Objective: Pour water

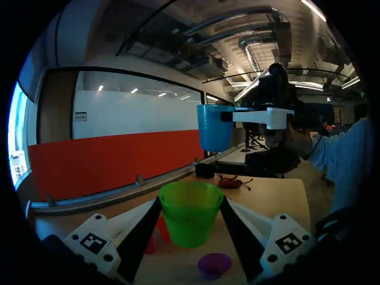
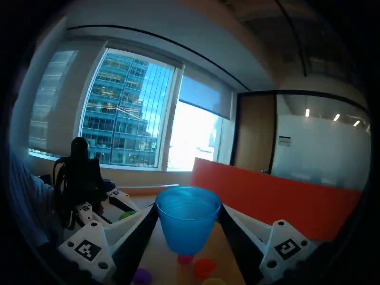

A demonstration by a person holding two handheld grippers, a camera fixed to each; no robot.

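Note:
In the left gripper view my left gripper (image 1: 190, 216) is shut on a green cup (image 1: 190, 218), held upright above the wooden table (image 1: 275, 194). Farther off and higher, the right gripper (image 1: 228, 116) holds a blue cup (image 1: 212, 127) upright in the air, with a hand and light sleeve (image 1: 349, 152) behind it. In the right gripper view my right gripper (image 2: 188, 223) is shut on the blue cup (image 2: 188, 221), upright. The left gripper (image 2: 111, 202) shows at lower left with a bit of the green cup (image 2: 126, 214). Whether either cup holds water cannot be seen.
A small purple cup (image 1: 214, 264) and a red cup (image 1: 163, 229) sit on the table below the green cup. Pink (image 2: 185, 259), orange (image 2: 204, 267) and purple (image 2: 141, 275) cups lie beneath the blue one. A red wall panel (image 1: 109, 161) and a black box with cables (image 1: 205, 170) stand beyond.

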